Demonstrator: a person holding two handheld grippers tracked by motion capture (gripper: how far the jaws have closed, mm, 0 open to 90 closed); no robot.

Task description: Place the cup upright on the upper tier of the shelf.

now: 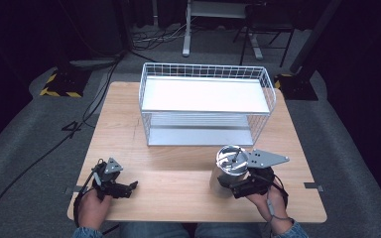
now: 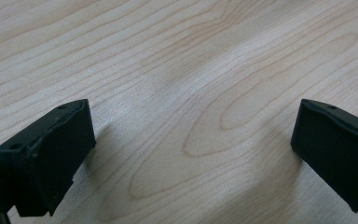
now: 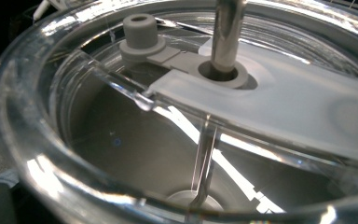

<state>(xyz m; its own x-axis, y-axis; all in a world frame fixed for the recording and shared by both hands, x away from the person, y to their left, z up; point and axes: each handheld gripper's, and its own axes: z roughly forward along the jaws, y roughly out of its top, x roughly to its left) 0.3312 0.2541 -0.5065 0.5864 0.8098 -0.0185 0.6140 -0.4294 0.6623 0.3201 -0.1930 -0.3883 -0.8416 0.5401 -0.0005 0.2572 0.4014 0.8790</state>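
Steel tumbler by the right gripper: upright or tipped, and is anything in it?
Upright: the tumbler stands on the table, clear lid on top, straw through it. Inside looks empty.

A clear-lidded metal canister is lying close under the lens, its grey plug sitting toward 11 o'clock and a steel rod rising toward 12 o'clock.

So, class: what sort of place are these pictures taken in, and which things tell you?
Probably a lab or recording studio: a lone wooden table in a dark room, cables on the floor, hazard-striped stand bases.
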